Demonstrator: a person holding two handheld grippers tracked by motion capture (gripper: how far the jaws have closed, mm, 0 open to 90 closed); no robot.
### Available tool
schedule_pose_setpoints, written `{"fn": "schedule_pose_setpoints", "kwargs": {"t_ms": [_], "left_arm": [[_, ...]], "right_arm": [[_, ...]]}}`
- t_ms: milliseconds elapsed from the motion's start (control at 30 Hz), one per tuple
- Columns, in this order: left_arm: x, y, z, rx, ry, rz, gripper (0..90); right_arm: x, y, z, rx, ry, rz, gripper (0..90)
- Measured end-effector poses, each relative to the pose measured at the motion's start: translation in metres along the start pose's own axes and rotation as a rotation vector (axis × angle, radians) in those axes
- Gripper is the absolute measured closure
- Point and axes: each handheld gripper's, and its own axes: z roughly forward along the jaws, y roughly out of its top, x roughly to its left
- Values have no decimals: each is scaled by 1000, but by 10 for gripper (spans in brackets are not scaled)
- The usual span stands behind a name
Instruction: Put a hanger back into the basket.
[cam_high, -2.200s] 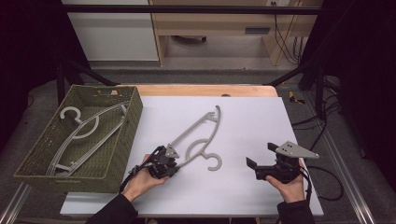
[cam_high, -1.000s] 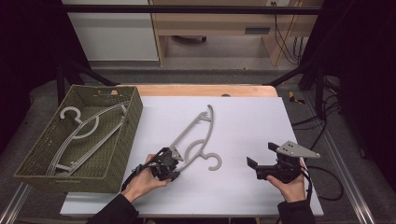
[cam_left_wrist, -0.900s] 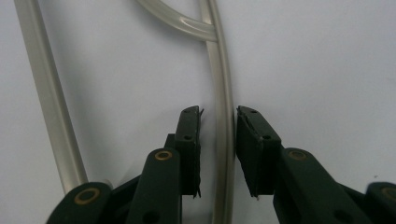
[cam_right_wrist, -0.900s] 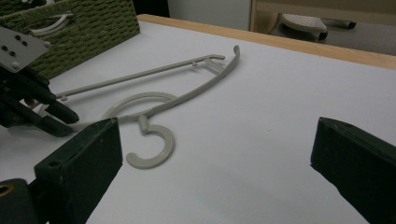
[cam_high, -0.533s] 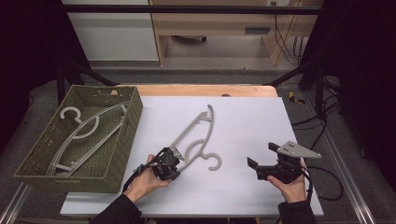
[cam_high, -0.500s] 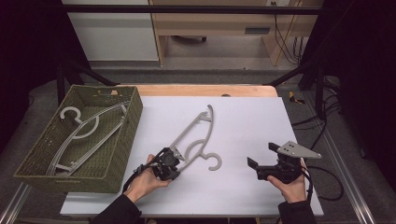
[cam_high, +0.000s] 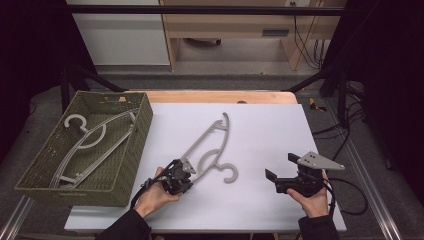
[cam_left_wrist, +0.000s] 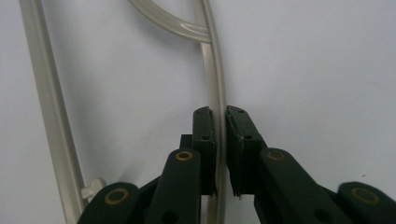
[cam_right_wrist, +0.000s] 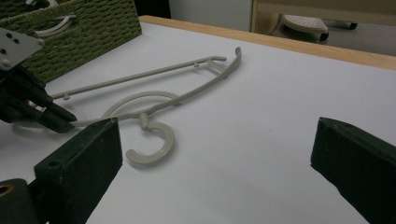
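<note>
Gripping one thin arm of the pale grey plastic clothes hanger (cam_high: 210, 147), your left gripper (cam_high: 184, 176) has just closed its fingers (cam_left_wrist: 204, 135) onto it. In the left gripper view the two black pads press on that arm from either side, with the hanger's other rail running parallel to the left of them. The hanger lies flat on the white counter (cam_high: 280, 125), near its middle. Its hook (cam_high: 229, 172) curls at the near end, toward you, and its pointed far end reaches toward the back edge. Your left hand (cam_high: 156, 192) rests low on the counter, just to the right of the olive-green woven basket (cam_high: 132, 165).

That basket stands at the counter's left side and holds more pale grey hangers (cam_high: 95, 137), laid roughly lengthwise inside it, one hook showing near its far left corner.

Your right gripper (cam_high: 280, 179) sits well apart from the hanger, at the right front of the counter, held in your right hand (cam_high: 312, 200). Its fingers (cam_right_wrist: 79, 163) stand spread wide, with nothing between them; the right gripper view looks between them across bare counter toward the hanger's hook and the left gripper beyond it. A grey three-cornered plate tops this gripper, and a black cable trails off to its right.
</note>
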Motion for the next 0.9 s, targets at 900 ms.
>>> {"fn": "schedule_pose_setpoints", "kwargs": {"t_ms": [900], "left_arm": [[3, -11, -93, -266, 3, -32, 826]], "right_arm": [[-3, -1, -3, -10, -5, -1, 24]]}}
